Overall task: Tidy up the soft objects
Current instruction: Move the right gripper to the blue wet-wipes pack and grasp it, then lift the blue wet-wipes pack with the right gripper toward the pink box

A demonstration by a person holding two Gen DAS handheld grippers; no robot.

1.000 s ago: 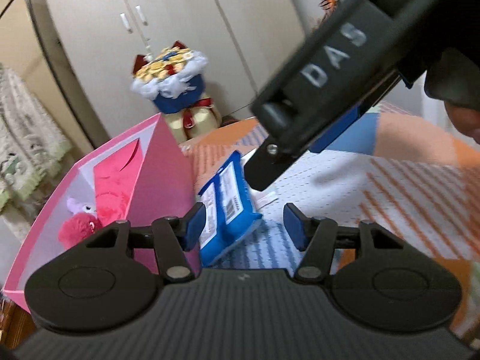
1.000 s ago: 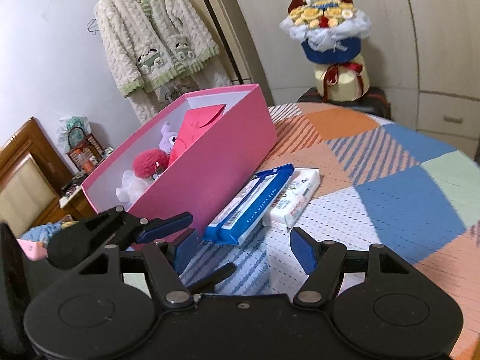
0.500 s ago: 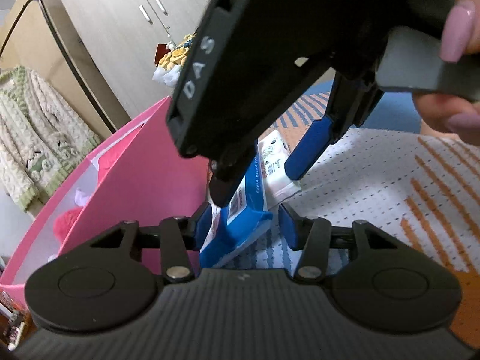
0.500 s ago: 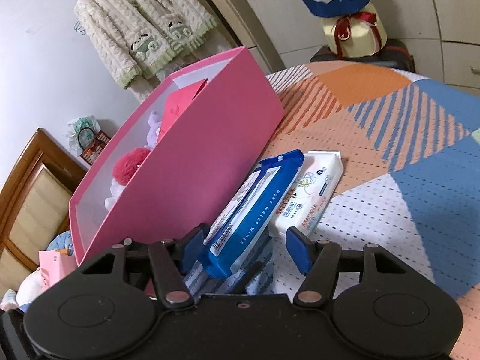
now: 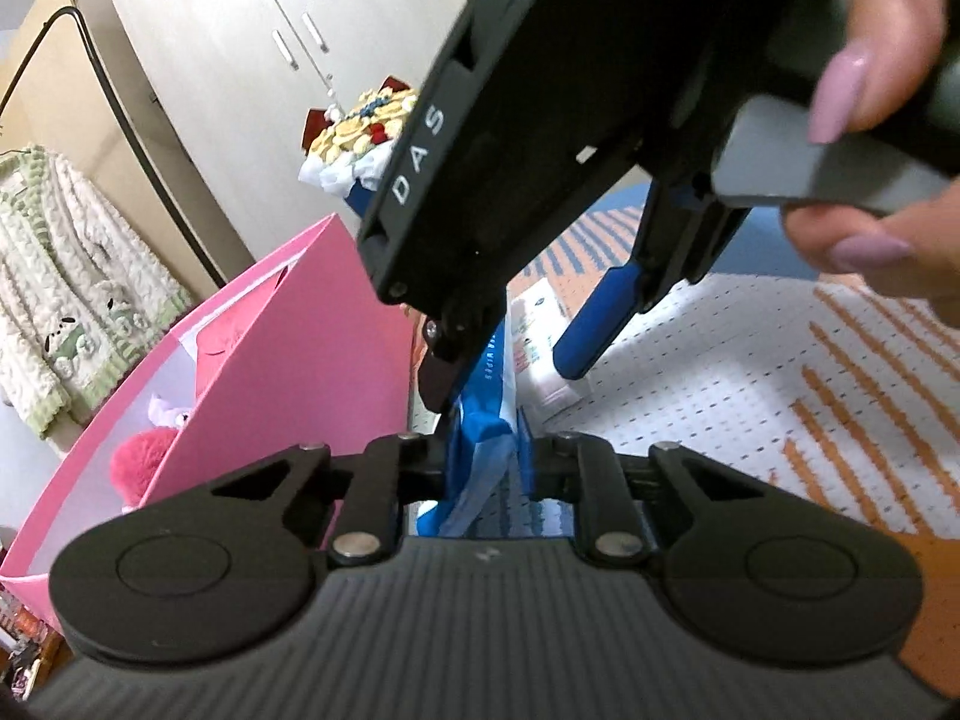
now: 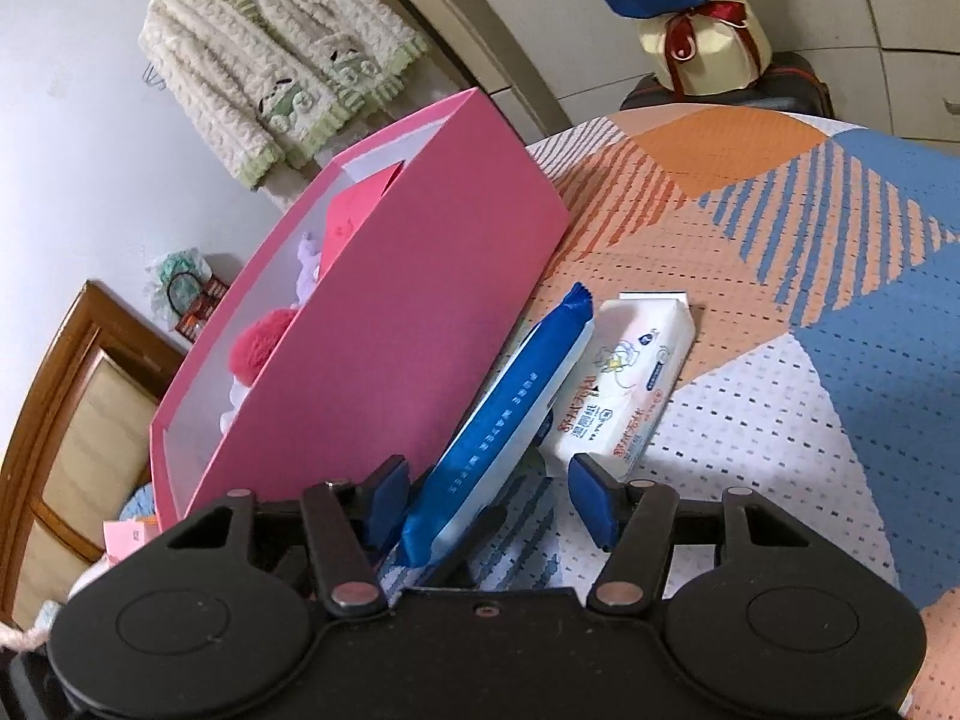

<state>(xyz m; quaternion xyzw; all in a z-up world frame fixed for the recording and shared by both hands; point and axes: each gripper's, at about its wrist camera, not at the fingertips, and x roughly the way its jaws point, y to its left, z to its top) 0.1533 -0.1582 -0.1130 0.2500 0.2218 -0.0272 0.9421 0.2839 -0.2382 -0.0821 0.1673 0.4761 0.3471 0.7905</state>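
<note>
Jaws of left gripper [image 5: 483, 456] are clamped on the near end of the blue wipes pack [image 6: 498, 420]; right gripper [image 6: 489, 498] jaws closing w/ pack between, pads not yet pressing. Pack leans vs pink box [image 6: 390, 300] on the patterned tablecloth [image 6: 780, 300], white tissue pack [image 6: 630, 384] just beside it.

The patterned tablecloth [image 6: 750, 192] carries a pink box [image 6: 408, 324], blue wipes pack [image 6: 510, 420] and white wipes pack [image 6: 630, 384]

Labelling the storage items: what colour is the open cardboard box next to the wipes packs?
Pink outside, with a white interior: the open cardboard box shows best in the right wrist view.
</note>
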